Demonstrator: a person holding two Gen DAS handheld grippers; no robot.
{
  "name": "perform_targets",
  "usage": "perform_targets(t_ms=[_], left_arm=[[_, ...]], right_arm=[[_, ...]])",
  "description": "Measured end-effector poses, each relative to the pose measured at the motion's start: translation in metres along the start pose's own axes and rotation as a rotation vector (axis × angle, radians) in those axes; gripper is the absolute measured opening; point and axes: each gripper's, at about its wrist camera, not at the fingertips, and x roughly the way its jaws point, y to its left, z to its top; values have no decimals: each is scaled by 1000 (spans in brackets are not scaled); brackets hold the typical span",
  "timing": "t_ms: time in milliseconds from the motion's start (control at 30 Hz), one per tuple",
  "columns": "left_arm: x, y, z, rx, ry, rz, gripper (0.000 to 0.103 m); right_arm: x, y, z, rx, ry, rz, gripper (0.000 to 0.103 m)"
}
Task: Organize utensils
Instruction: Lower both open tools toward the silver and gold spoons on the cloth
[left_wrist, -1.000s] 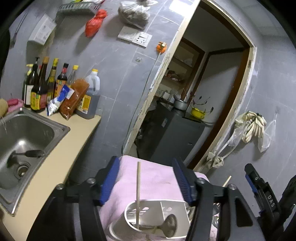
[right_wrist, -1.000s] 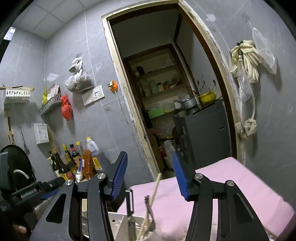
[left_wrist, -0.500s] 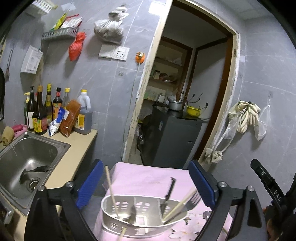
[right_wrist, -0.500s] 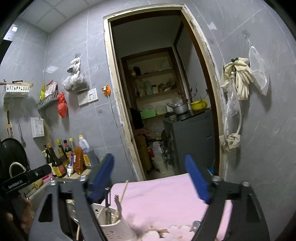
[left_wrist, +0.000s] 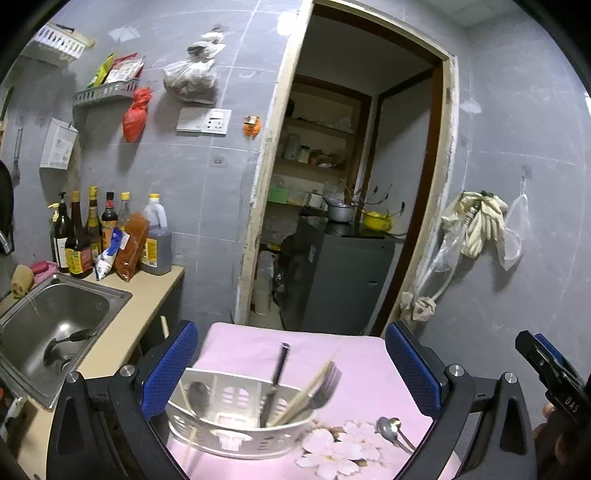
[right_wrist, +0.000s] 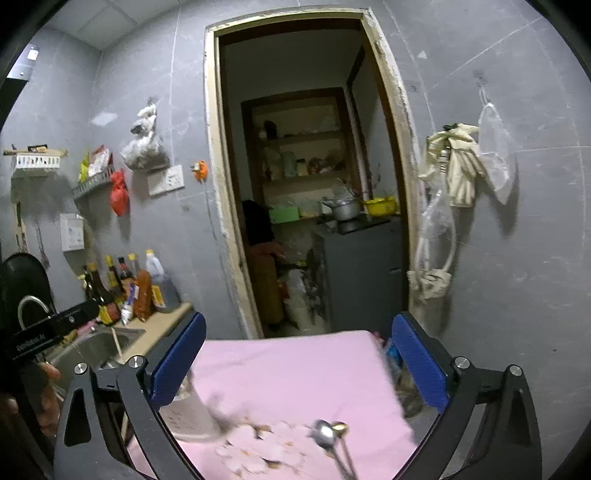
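A white slotted utensil caddy (left_wrist: 236, 417) stands on the pink flowered tablecloth (left_wrist: 354, 354). It holds a fork (left_wrist: 325, 384), wooden chopsticks, a dark-handled utensil and a spoon. Two spoons (left_wrist: 388, 430) lie on the cloth to its right. My left gripper (left_wrist: 291, 365) hovers above and behind the caddy with its jaws still opening and its pads touching nothing. In the right wrist view my right gripper (right_wrist: 299, 363) is also opening, with nothing between its pads. There the blurred caddy (right_wrist: 188, 417) sits lower left and the spoons (right_wrist: 327, 430) lower centre.
A steel sink (left_wrist: 55, 325) is set in the beige counter at the left, with sauce bottles (left_wrist: 103, 236) at its back. Behind the table an open doorway shows a dark cabinet (left_wrist: 343, 280). Gloves and bags (left_wrist: 476, 225) hang on the right wall.
Both grippers have drawn back and upward from the caddy while their jaws spread wide. The caddy, close under the fingers a second ago, now stands free on the cloth.
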Motion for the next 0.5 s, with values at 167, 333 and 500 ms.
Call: perform_targets(t_ms=[167,333,500], left_arm=[[-2,-31,-16,37,8,-7,102],[5,-60,-40,74,58,-23,102],[18,-79,-63,85,117,-33,102]], right_arm=[[-4,-31,-10,-1,41,-36,100],[2,-57,-21,2,74,-49,100],[15,-79,-37,0,118,-53,100]])
